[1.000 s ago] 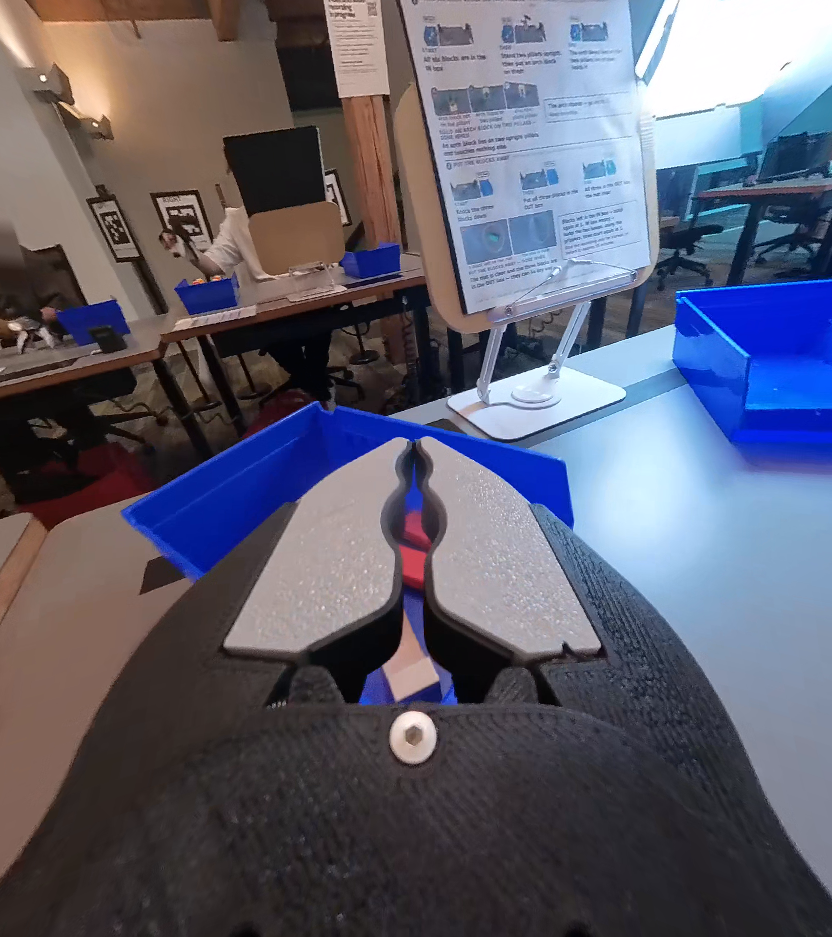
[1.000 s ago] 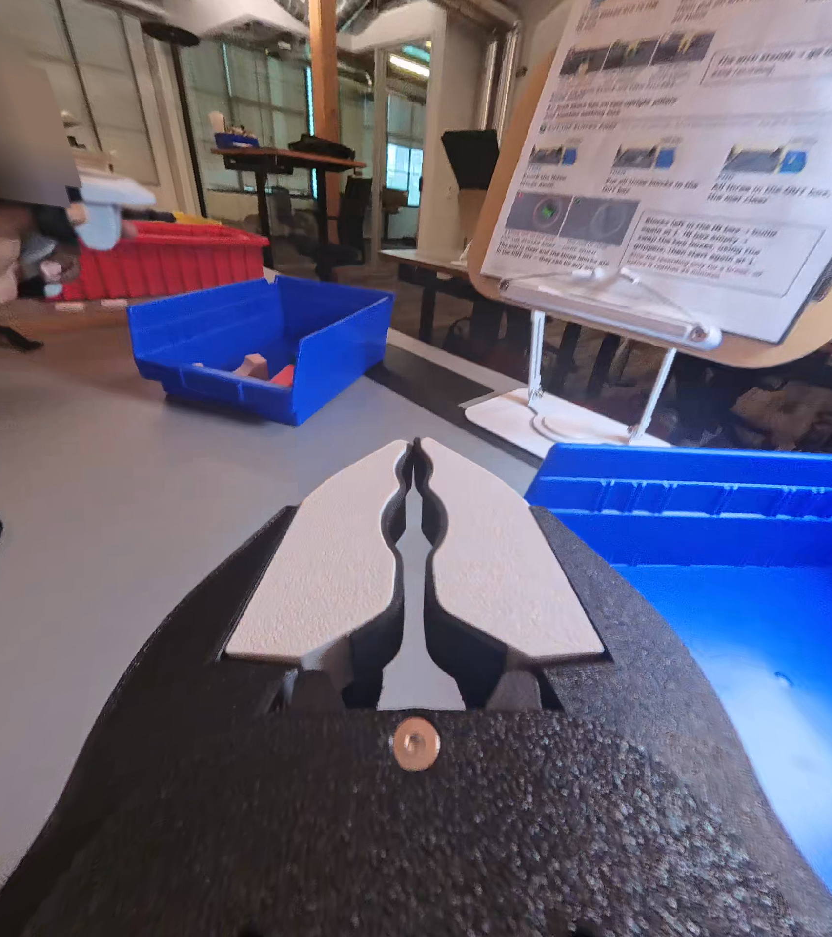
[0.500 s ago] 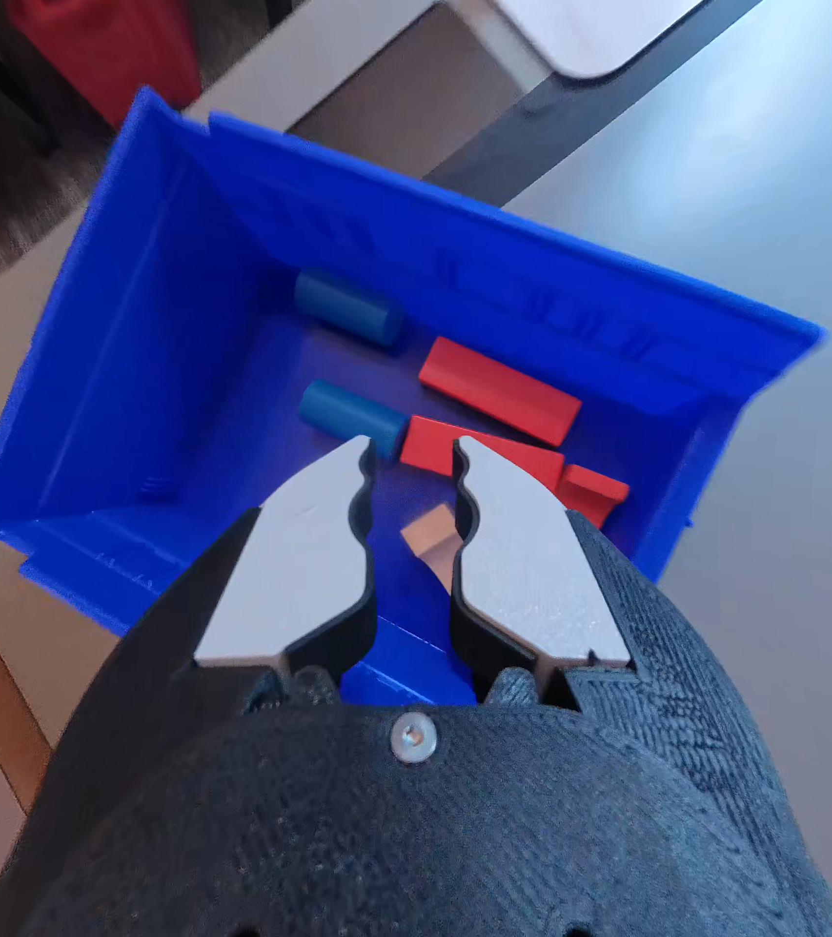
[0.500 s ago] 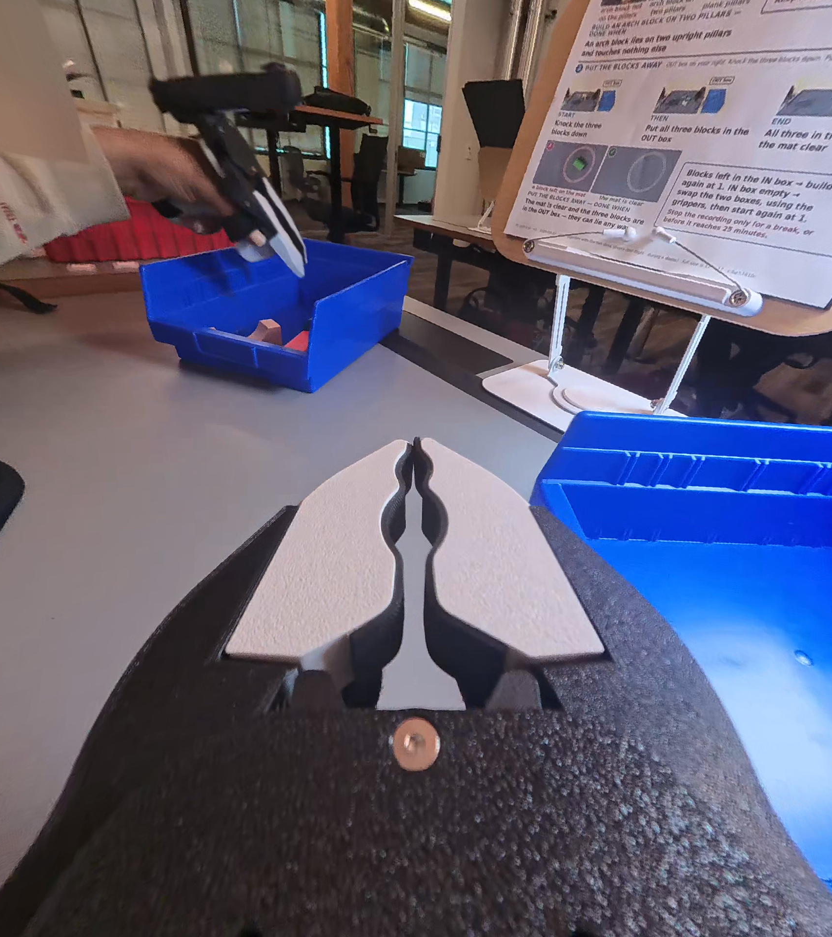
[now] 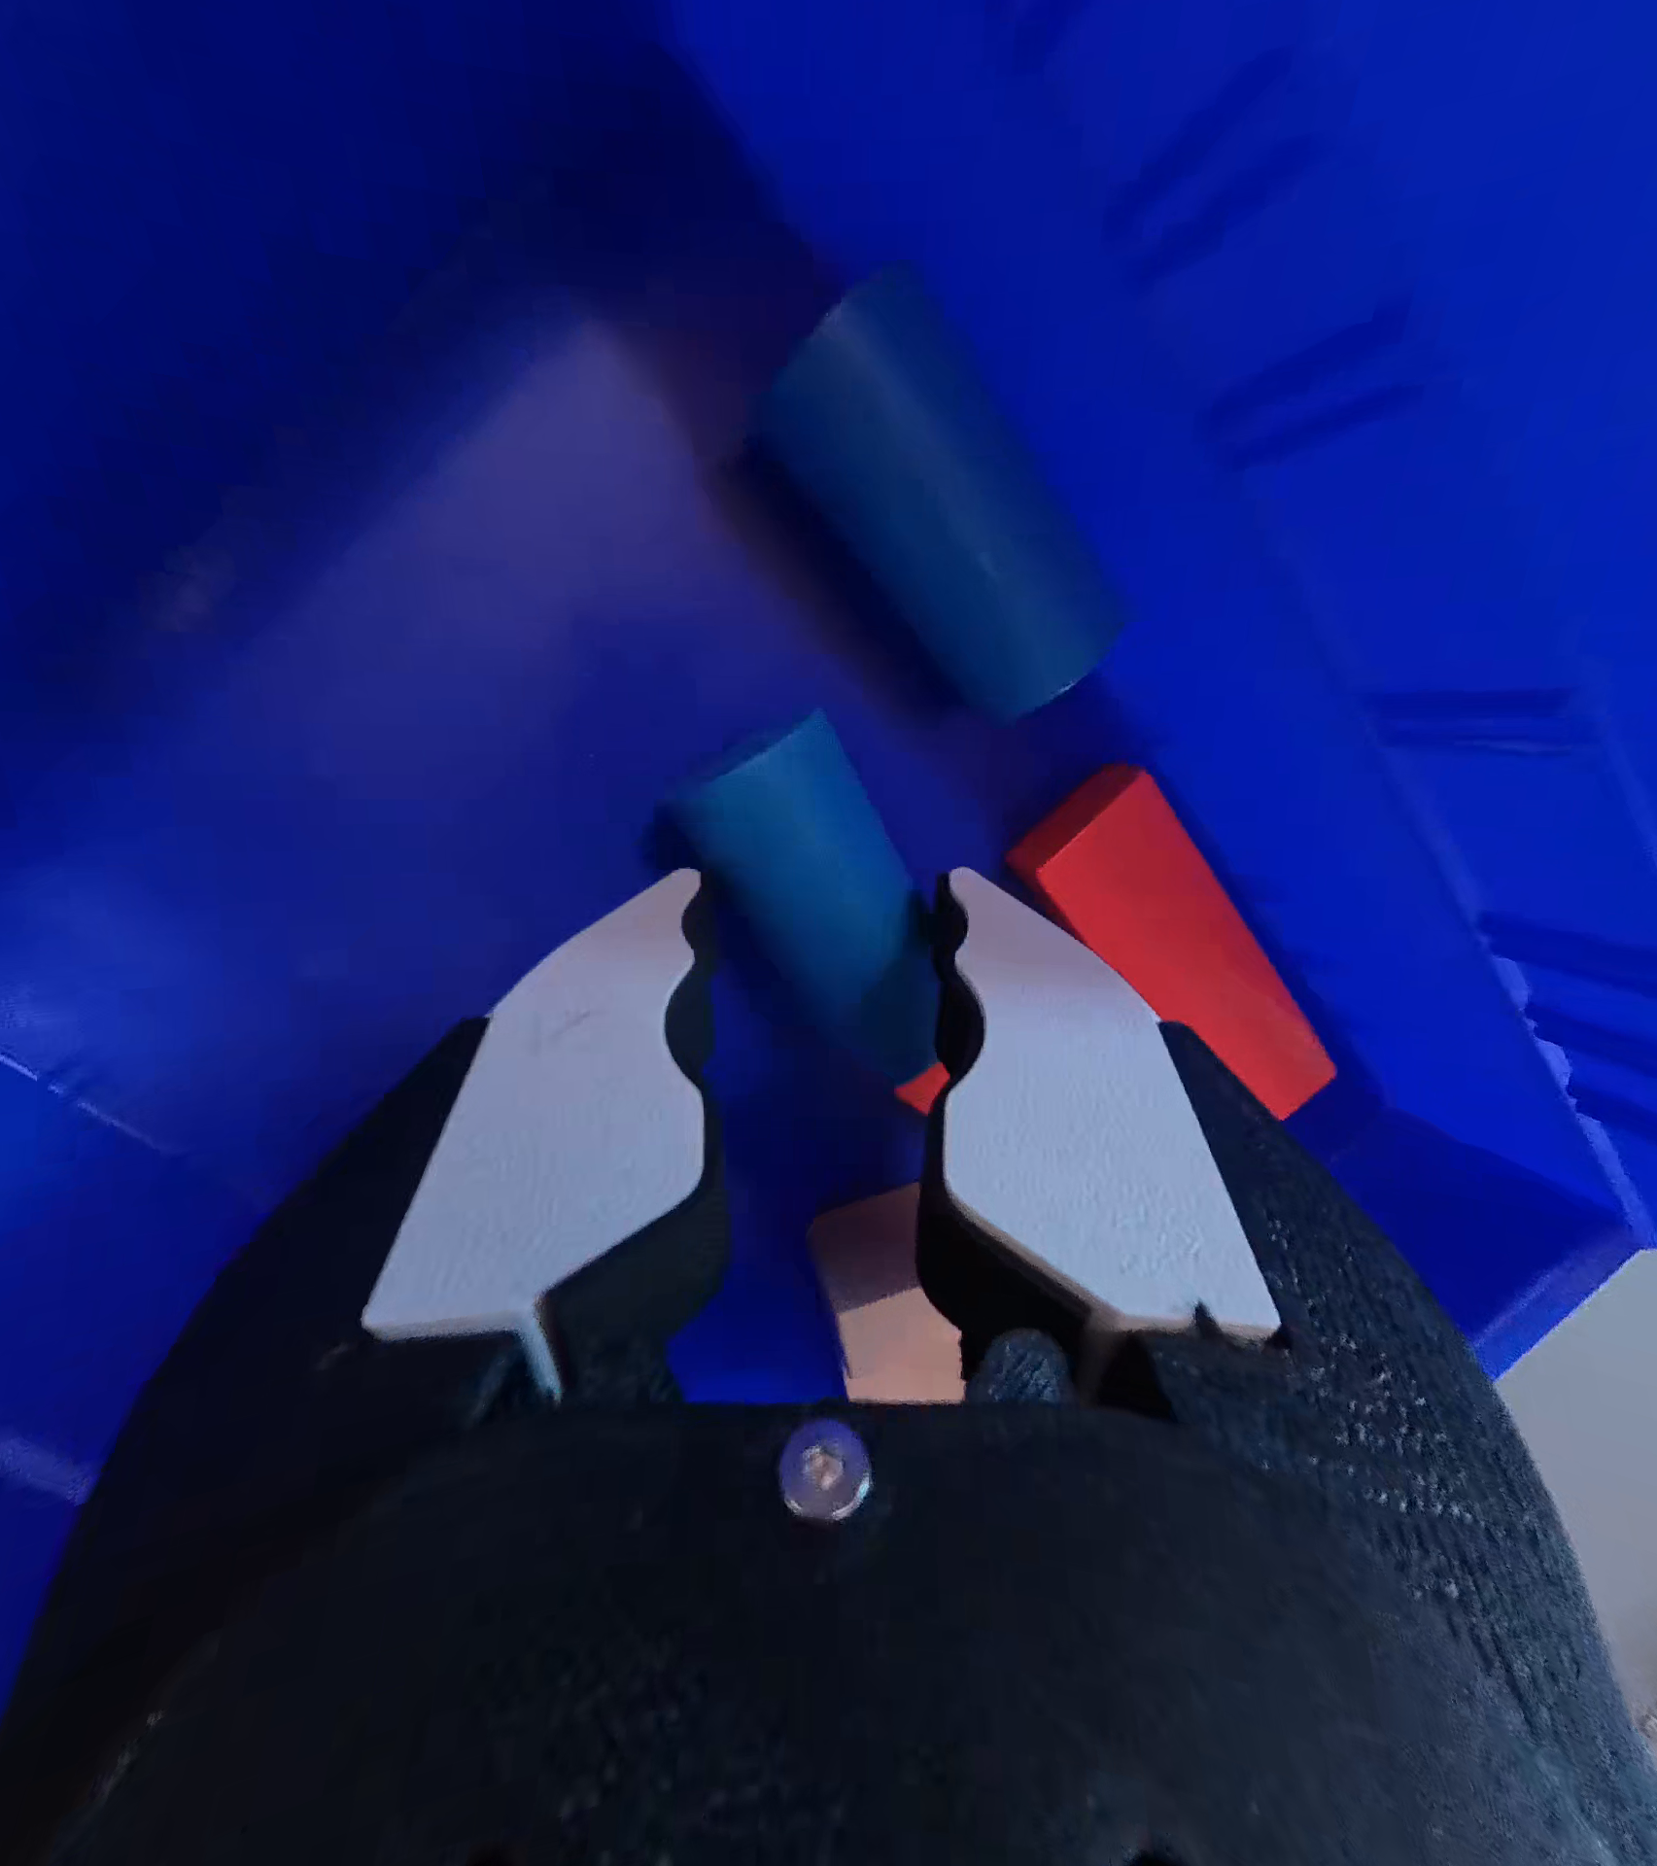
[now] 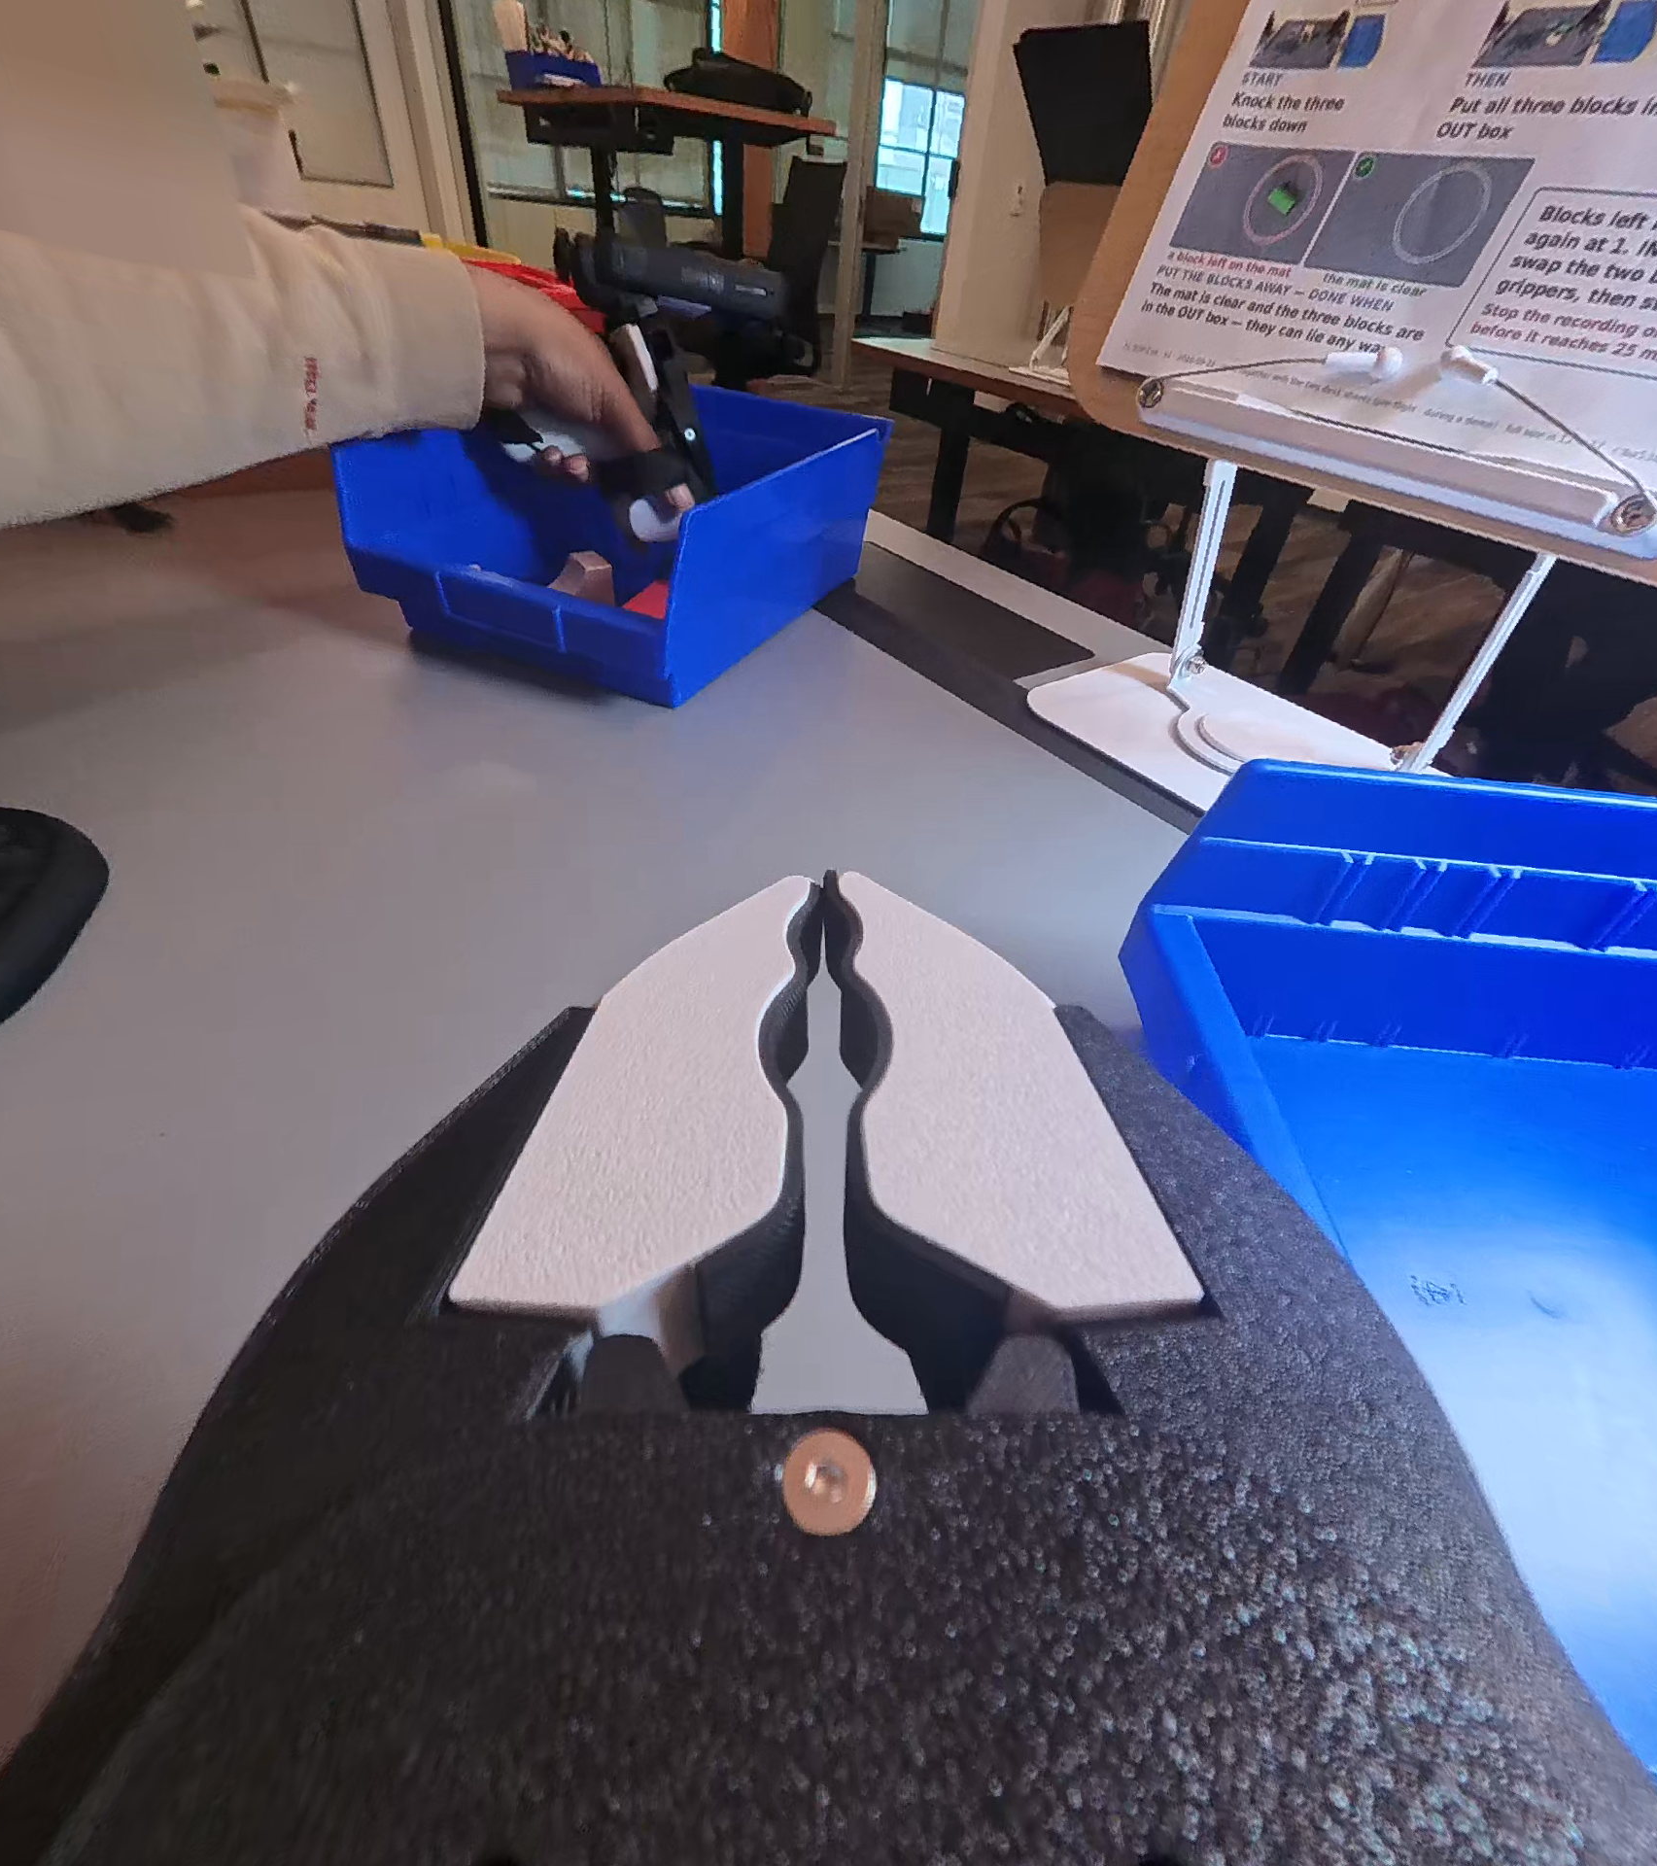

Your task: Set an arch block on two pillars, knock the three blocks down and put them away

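left claw lowered into bin, open around blue cylinder

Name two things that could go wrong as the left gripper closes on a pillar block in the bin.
The near blue cylinder lies skewed between the open left gripper fingers, so it may roll or twist out. One finger sits against the red block and could nudge or pinch it too.

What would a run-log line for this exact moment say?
left gripper: open, straddling blue cylinder in blue bin | right gripper: shut, empty, over table
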The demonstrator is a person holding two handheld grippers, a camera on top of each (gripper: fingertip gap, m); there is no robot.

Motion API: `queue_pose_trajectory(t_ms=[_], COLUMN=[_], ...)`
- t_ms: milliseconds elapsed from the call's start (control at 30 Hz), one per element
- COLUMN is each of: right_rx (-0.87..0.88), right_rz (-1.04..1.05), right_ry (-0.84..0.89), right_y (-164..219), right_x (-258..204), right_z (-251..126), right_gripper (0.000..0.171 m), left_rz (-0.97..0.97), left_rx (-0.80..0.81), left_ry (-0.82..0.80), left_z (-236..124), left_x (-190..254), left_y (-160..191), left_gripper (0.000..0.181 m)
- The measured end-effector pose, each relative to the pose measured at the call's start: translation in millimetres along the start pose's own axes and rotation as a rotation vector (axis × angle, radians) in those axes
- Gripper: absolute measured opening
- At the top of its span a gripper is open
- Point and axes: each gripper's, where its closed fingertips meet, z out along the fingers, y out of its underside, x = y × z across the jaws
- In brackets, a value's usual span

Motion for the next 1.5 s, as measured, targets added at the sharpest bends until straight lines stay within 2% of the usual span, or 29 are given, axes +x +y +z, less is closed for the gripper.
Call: queue_pose_trajectory(t_ms=[100,167,267,333,433,500,633,700,800,833,867,900,967,1033,1167,1300,1500], right_rx=[-0.004,0.003,0.008,0.011,0.019,0.031,0.042,0.03,-0.018,-0.041,-0.063,-0.071,-0.1,-0.108,-0.163,-0.284,-0.39], right_rz=[-0.016,-0.022,-0.018,0.002,0.053,0.094,0.146,0.18,0.24,0.245,0.243,0.233,0.222,0.207,0.053,0.005,0.015], right_ry=[0.004,0.006,0.006,-0.005,-0.029,-0.051,-0.104,-0.118,-0.144,-0.147,-0.141,-0.135,-0.142,-0.12,0.081,0.237,0.311], right_y=[0.3,-1.5,-2.8,-3.2,-7.0,-13.4,-25.5,-26.0,-16.2,-10.9,-6.0,-3.1,1.2,1.6,7.1,29.8,51.9], right_x=[-1.1,-1.5,-1.9,-4.0,-12.9,-24.2,-56.3,-70.3,-85.4,-88.8,-90.0,-89.7,-88.9,-80.8,-27.4,20.0,39.6], right_z=[-0.9,-2.3,-2.6,-1.0,4.2,9.3,25.1,35.7,52.0,56.2,58.9,59.9,59.5,56.6,38.5,15.2,3.1], right_gripper=[0.0,0.0,0.0,0.0,0.001,0.013,0.038,0.05,0.053,0.049,0.034,0.032,0.032,0.032,0.032,0.032,0.032], left_rz=[0.105,0.177,0.335,0.498,0.708,0.807,0.9,0.941,1.022,1.044,1.081,1.114,1.135,1.091,0.991,0.879,0.716], left_rx=[0.005,0.078,0.337,0.54,0.772,0.887,0.988,1.03,1.035,1.033,1.018,0.999,1.006,0.963,0.938,0.939,0.983], left_ry=[-0.065,-0.093,-0.057,-0.02,0.086,0.156,0.296,0.297,0.282,0.273,0.271,0.24,0.191,0.219,0.272,0.266,0.205], left_z=[-2.3,-15.2,-58.2,-92.6,-123.9,-125.1,-94.6,-76.9,-53.9,-47.9,-41.4,-35.6,-33.8,-29.7,-31.8,-37.1,-51.0], left_x=[-0.9,4.9,41.1,84.6,165.9,218.4,301.5,328.0,356.0,362.1,367.9,369.8,367.3,362.5,349.2,324.1,274.1], left_y=[-0.2,-9.3,-31.2,-32.0,2.7,39.4,111.9,135.2,158.9,164.8,171.6,175.4,175.0,174.2,164.8,142.2,109.4], left_gripper=[0.038,0.038,0.038,0.038,0.037,0.037,0.037,0.037,0.037,0.037,0.037,0.037,0.035,0.032,0.039,0.038,0.032])
